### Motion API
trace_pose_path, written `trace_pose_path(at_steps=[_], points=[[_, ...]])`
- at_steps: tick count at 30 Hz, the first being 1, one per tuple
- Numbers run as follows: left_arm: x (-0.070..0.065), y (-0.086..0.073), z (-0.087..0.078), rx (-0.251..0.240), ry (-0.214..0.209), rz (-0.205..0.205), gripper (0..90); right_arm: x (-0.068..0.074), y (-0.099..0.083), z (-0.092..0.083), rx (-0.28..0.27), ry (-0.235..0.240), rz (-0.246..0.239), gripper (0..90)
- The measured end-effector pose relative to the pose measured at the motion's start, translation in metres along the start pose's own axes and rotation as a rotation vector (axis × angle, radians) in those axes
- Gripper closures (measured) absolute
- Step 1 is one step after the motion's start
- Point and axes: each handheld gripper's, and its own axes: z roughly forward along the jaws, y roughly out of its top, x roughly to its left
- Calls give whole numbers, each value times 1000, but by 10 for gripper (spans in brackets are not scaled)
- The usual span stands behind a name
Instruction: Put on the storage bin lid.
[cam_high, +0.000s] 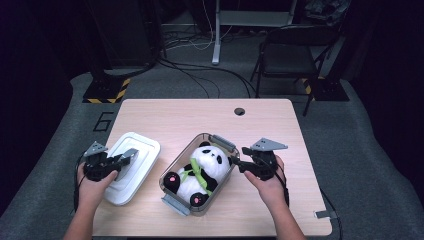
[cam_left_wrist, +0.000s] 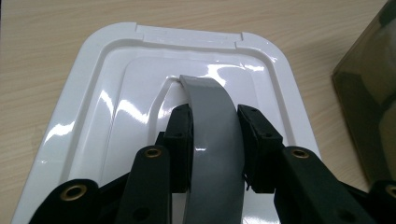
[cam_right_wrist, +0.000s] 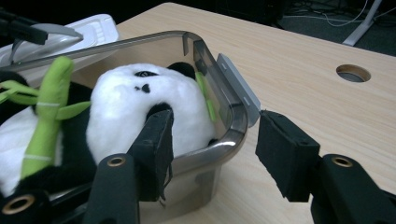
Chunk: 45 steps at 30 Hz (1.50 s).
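One white lid (cam_left_wrist: 140, 93) lies on the surface (cam_high: 280, 130), just left of the one clear box (cam_high: 173, 170). The lid carries one grey strap handle (cam_left_wrist: 212, 140) down its middle, and the left hand-held gripper (cam_high: 126, 157) is pinching that handle, one black pad on each side of it.

The box sits near the middle of the surface, set at a slant. In it lies one panda toy (cam_high: 200, 172), white with black ears and paws, holding one green bamboo stalk (cam_high: 196, 172) across its chest. The box has two grey latch flaps, one at the far end (cam_high: 223, 142) and one at the near end (cam_high: 176, 204).

The right hand-held gripper (cam_high: 239, 162) is just right of the box, at its far corner. Its jaws are spread, not pressing on anything; one pad is inside the rim against the panda's head, the other outside the wall.

The high view takes in both hands, the round hole (cam_high: 239, 111) at the far edge of the surface beyond the box, and a chair (cam_high: 290, 52) on the floor behind. The left gripper view shows the pinch on the handle up close. The right gripper view shows the box rim (cam_right_wrist: 224, 135) passing between the spread pads.
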Motion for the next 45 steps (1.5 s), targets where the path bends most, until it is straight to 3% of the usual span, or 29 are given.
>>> trace_pose_path(at_steps=[5, 8, 17, 22, 29, 45], points=[[-3, 7, -1, -7, -5, 9, 669, 3, -7, -12, -7, 11, -11, 427], [-4, 12, -1, -9, -15, 15, 669, 6, -17, -18, -5, 43, -10, 420], [-5, 17, -3, -2, -30, 26, 669, 22, -31, -15, 15, 123, -55, 380], [-6, 19, -7, -4, -37, 30, 669, 29, -33, -10, 26, 158, -62, 366], [-7, 20, -8, -4, -35, 36, 669, 33, -31, -8, 1, 202, -48, 359], [-5, 23, -17, -5, -24, 44, 669, 52, -21, 14, 17, 216, -92, 352]])
